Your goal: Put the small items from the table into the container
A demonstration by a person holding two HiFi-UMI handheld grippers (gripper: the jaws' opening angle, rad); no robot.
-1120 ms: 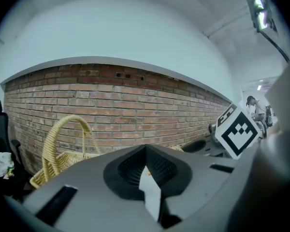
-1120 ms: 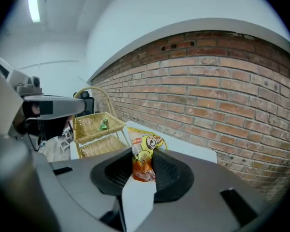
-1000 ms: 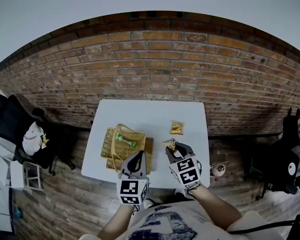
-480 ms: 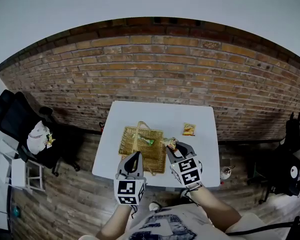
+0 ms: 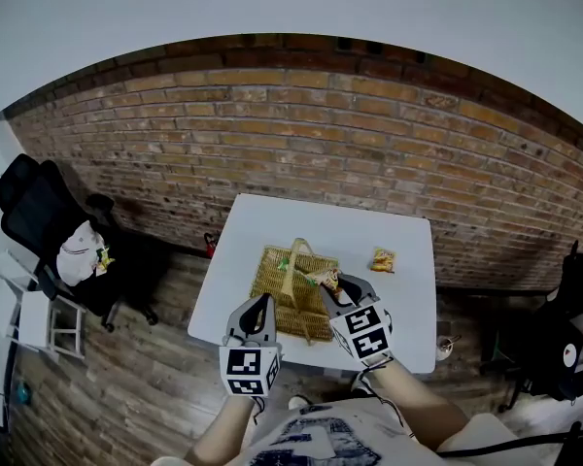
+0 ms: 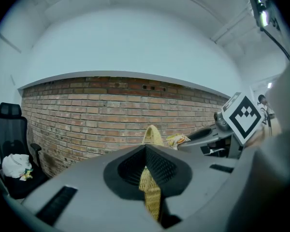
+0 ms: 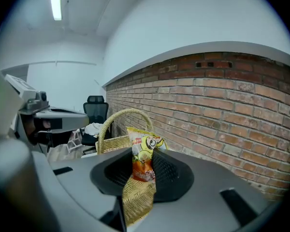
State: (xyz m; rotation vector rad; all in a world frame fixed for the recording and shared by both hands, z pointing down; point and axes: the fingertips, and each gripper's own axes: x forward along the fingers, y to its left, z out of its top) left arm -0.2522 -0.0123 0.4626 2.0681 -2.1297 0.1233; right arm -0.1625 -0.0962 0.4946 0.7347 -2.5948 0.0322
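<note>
Two packets show in your head view: one (image 5: 382, 259) lies on the table (image 5: 398, 338) at far right, well apart from the one basket (image 5: 272, 294); the other (image 5: 325, 278) is pinched in your right gripper (image 5: 332, 287) over the basket's right side. Your left gripper (image 5: 261, 303) sits at its near left edge.

Left gripper view: jaws together, nothing between them, one handle (image 6: 152, 135) beyond.

Right gripper view: jaws clamp one yellow packet, basket behind.

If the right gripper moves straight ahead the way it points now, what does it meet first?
Probably the basket handle, which arches just beyond the packet held in the right gripper. Depth is unclear, so it might pass beside it.
</note>
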